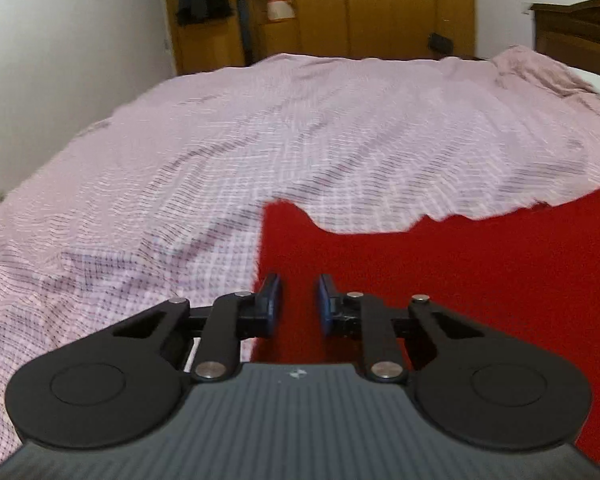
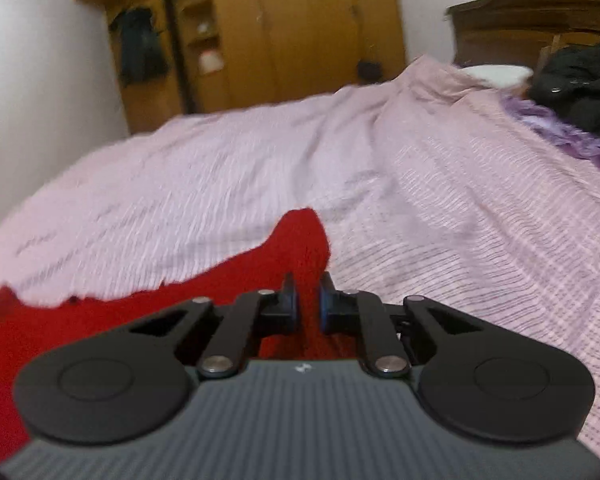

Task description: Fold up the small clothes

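Red garment [image 1: 460, 280] lies flat on pink checked bedspread [image 1: 220, 152], near edge. L gripper [image 1: 299, 304] nearly closed, pinching garment's left strap corner; R gripper [image 2: 307, 304] pinching its right one. Wardrobe [image 1: 360, 8] beyond bedspread, far side

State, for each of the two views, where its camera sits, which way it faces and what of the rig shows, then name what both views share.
Left wrist: on the left gripper, facing forward and downward over the red garment on the bed; its linkage shows.
Right wrist: on the right gripper, facing the same garment's raised corner; its linkage shows.
Shared: red garment, pink checked bedspread, wooden wardrobe, headboard.
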`<control>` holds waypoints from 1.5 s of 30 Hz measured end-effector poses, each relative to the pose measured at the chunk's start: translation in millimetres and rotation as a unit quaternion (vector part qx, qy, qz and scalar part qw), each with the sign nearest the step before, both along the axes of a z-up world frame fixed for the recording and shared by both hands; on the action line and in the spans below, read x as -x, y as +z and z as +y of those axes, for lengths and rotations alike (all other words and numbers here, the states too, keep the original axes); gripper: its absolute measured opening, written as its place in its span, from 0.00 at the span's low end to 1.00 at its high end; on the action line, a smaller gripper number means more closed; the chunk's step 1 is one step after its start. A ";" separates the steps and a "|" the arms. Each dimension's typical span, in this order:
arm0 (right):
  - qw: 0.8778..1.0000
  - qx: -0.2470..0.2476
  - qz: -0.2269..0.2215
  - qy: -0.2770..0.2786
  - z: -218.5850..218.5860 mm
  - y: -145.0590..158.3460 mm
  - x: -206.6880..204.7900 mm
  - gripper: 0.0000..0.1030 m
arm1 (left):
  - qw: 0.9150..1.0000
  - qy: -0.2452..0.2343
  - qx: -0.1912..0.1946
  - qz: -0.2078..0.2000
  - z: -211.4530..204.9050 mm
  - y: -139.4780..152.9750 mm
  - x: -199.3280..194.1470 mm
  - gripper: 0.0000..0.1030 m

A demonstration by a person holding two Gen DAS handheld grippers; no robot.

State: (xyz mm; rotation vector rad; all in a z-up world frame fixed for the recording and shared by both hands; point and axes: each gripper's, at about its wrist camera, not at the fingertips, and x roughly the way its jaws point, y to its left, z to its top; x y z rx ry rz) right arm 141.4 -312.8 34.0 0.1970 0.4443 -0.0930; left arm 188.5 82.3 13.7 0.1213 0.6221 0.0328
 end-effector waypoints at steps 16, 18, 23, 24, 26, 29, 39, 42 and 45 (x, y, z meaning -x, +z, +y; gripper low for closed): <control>0.996 0.009 0.085 -0.030 -4.4 -34.6 -14.7 0.41 | 0.999 0.009 -0.018 0.036 5.5 -1.8 -7.8 0.37; 0.995 -0.028 0.084 -0.039 -15.3 -36.0 -13.4 0.43 | 0.999 0.009 -0.003 0.042 8.1 4.2 -4.1 0.42; 0.990 -0.094 0.097 -0.047 -30.8 -35.4 -11.8 0.56 | 0.998 0.003 0.009 0.061 12.2 15.5 -0.6 0.56; 0.988 -0.098 0.102 -0.055 -31.9 -35.5 -11.4 0.58 | 0.997 0.010 0.014 0.071 13.9 18.7 -1.4 0.56; 0.984 -0.119 0.117 -0.061 -36.0 -33.2 -13.2 0.58 | 0.996 0.015 0.032 0.087 18.2 28.3 -2.3 0.56; 0.976 -0.161 0.128 -0.076 -43.9 -22.2 -10.6 0.58 | 0.994 0.028 0.044 0.099 19.9 45.3 1.6 0.59; 0.967 -0.221 0.070 -0.102 -45.8 5.6 63.0 0.74 | 0.992 0.032 0.085 0.082 12.9 61.7 65.9 0.69; 0.966 -0.235 0.076 -0.082 -37.6 11.2 86.0 0.74 | 0.991 0.028 0.093 0.088 11.0 64.6 89.5 0.69; 0.966 -0.243 0.060 -0.066 -28.8 11.0 107.9 0.74 | 0.992 0.025 0.083 0.091 4.2 65.0 106.0 0.69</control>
